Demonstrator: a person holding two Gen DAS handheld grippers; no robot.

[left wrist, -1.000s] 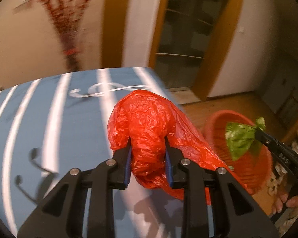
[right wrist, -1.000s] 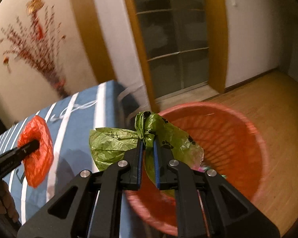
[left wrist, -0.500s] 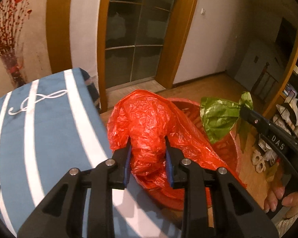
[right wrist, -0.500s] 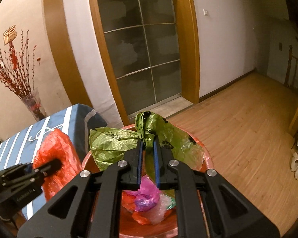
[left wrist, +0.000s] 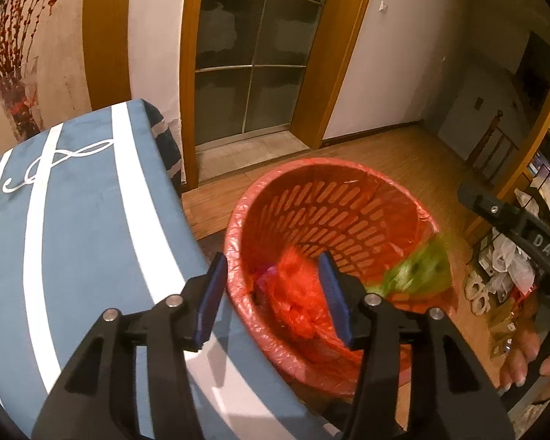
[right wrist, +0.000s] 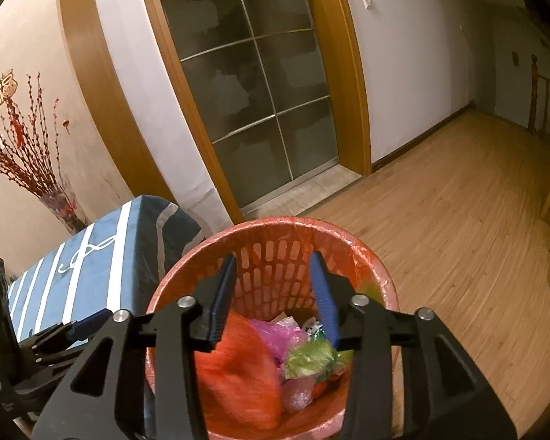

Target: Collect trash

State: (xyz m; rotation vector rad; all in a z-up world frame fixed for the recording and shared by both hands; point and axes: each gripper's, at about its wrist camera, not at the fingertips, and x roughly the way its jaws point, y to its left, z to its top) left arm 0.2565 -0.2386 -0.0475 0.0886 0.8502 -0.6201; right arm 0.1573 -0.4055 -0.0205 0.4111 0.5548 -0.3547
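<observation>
A red slotted trash basket (left wrist: 330, 164) with a red liner stands on the floor beside the table. My left gripper (left wrist: 271, 269) hangs over it with its jaws opening; the red plastic bag (left wrist: 293, 293) has left the pads and is dropping, blurred, into the basket. My right gripper (right wrist: 272, 269) is also above the basket (right wrist: 275, 223), jaws opening, nothing between the pads. The green bag (right wrist: 311, 357) lies inside on other trash, next to the red bag (right wrist: 234, 366). In the left wrist view the green bag (left wrist: 418, 267) is a blur at the basket's right wall.
The table with a blue, white-striped cloth (left wrist: 73, 220) touches the basket's left side. A glass door (right wrist: 253, 91) and wooden floor (right wrist: 458, 220) lie beyond. A person's hand (left wrist: 524, 352) shows at the right, with clutter (left wrist: 509, 264) on the floor behind it.
Both grippers swung from over the table to above the basket, then opened. The red bag and the green bag left the pads and fell into the basket.
</observation>
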